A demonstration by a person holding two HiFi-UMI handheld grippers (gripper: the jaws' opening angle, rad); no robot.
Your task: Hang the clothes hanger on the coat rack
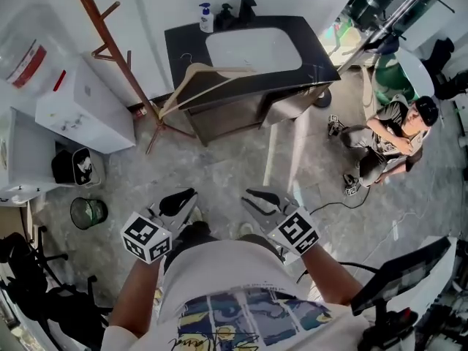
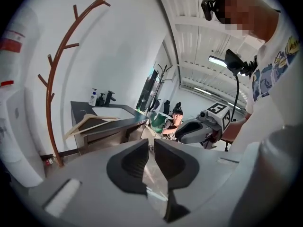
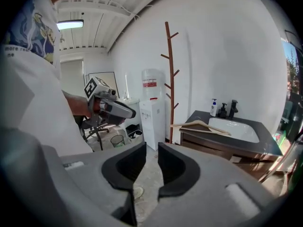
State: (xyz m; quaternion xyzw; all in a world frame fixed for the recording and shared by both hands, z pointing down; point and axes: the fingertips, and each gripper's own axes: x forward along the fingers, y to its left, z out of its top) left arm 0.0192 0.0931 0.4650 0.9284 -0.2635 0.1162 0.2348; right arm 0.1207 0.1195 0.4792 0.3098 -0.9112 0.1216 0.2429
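A pale wooden clothes hanger (image 1: 207,74) (image 2: 89,122) (image 3: 201,126) lies on the left front edge of a black counter (image 1: 184,46), partly overhanging it. The brown branch-like coat rack (image 1: 110,44) (image 2: 51,91) (image 3: 169,79) stands just left of the counter against the white wall, with nothing on its pegs. My left gripper (image 1: 184,196) (image 2: 151,144) and right gripper (image 1: 257,194) (image 3: 151,149) hang side by side over the floor, well short of the hanger. Both are open: the left shows a narrow gap, the right a wider one, and neither holds anything.
A white sink (image 1: 252,48) and soap bottle (image 1: 206,17) sit on the counter. A white water dispenser (image 1: 82,102) stands left of the rack, with a mesh bin (image 1: 88,212) nearby. A person (image 1: 391,139) sits on the floor at right. A monitor (image 1: 402,273) is at lower right.
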